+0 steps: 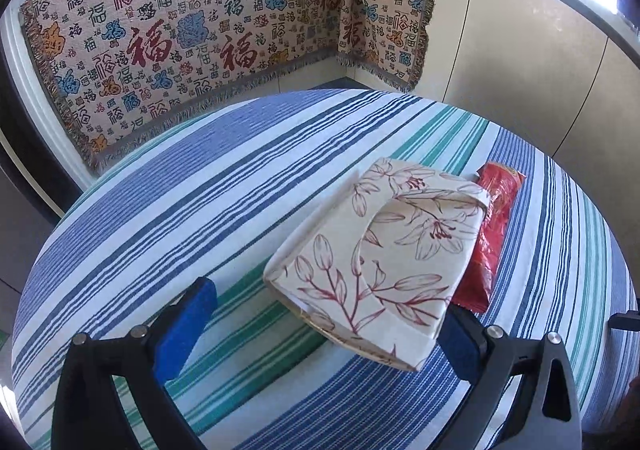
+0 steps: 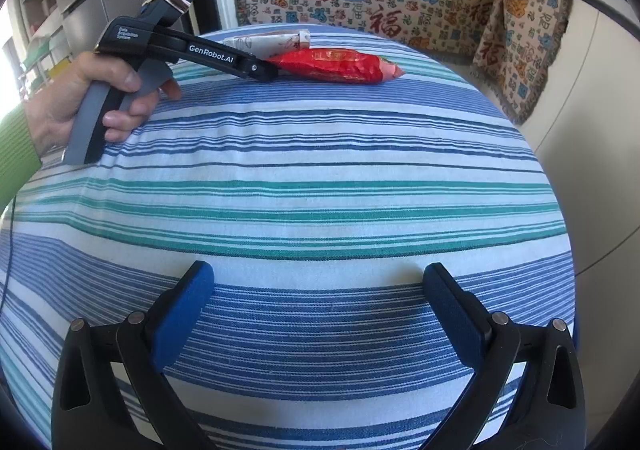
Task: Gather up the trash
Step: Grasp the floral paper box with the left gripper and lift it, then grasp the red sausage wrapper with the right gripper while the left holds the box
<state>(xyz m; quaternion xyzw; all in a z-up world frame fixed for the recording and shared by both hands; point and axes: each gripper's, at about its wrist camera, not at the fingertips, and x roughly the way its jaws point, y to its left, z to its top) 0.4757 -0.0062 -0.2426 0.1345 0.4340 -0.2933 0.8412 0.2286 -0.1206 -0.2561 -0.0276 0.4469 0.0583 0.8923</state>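
Note:
A flat cream paper box printed with red lilies (image 1: pixel 384 250) lies on the striped round table (image 1: pixel 224 178). A red snack wrapper (image 1: pixel 494 226) lies right beside it on its right. My left gripper (image 1: pixel 324 314) is open, its blue pads (image 1: pixel 186 324) astride the near end of the box, which covers the right pad. In the right wrist view the left gripper (image 2: pixel 264 70) shows from the side at the wrapper (image 2: pixel 340 64), with the box (image 2: pixel 268 40) behind it. My right gripper (image 2: pixel 320 302) is open and empty, low over the near table.
A sofa draped in a patterned cloth with red characters (image 1: pixel 180 30) curves behind the table. A cushion in the same cloth (image 2: pixel 524 38) stands at the right. Beige cabinet panels (image 1: pixel 520 50) run along the right. The table edge (image 2: pixel 560 210) drops off to the right.

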